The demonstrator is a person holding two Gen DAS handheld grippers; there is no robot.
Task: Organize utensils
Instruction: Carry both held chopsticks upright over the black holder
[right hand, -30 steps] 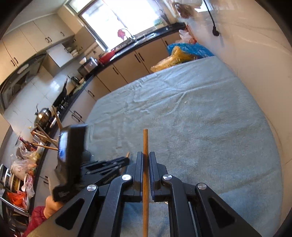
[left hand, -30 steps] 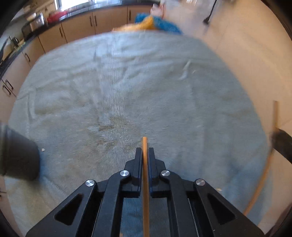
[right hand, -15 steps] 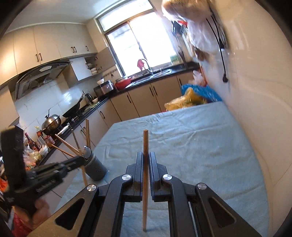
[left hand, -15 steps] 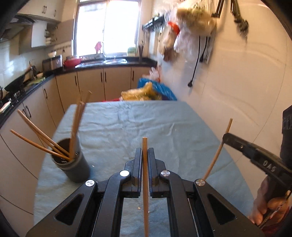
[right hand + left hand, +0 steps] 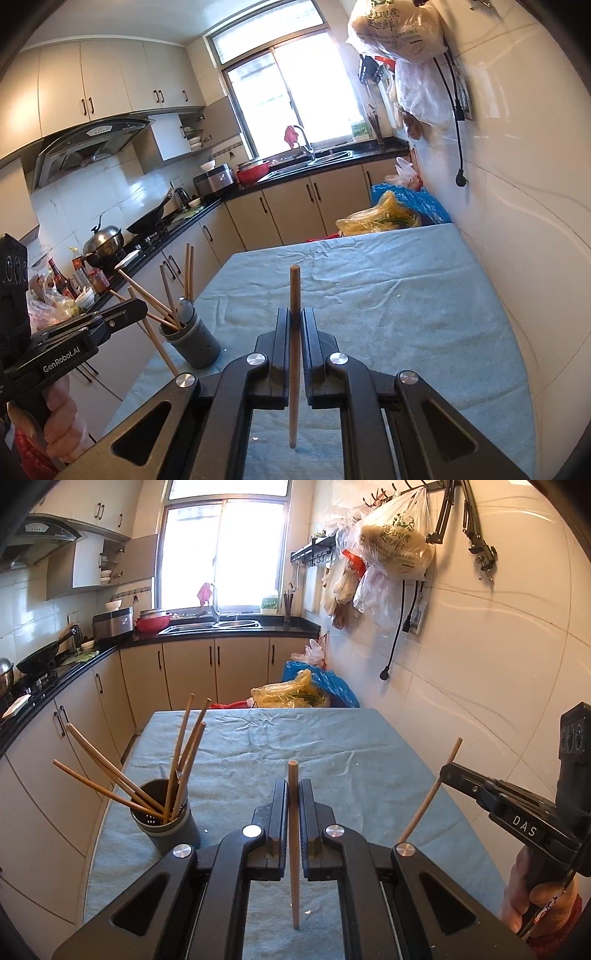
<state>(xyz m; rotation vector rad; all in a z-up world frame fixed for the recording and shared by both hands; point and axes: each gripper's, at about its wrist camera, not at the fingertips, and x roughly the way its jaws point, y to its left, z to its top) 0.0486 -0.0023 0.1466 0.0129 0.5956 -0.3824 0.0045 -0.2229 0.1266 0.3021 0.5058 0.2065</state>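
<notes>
My left gripper is shut on a wooden chopstick, held upright above the table. My right gripper is shut on another wooden chopstick, also upright. A dark grey utensil holder with several chopsticks fanning out of it stands at the table's left edge; it shows in the right wrist view too. The right gripper appears at the right of the left wrist view with its chopstick. The left gripper appears at the left of the right wrist view.
The table is covered with a light blue towel. Yellow and blue plastic bags lie at its far end. A tiled wall runs along the right side, cabinets along the left. Bags hang on the wall.
Both grippers have tilted up from looking down at the towel to looking level along the table, each still holding its chopstick. The holder has come into view on the left.
</notes>
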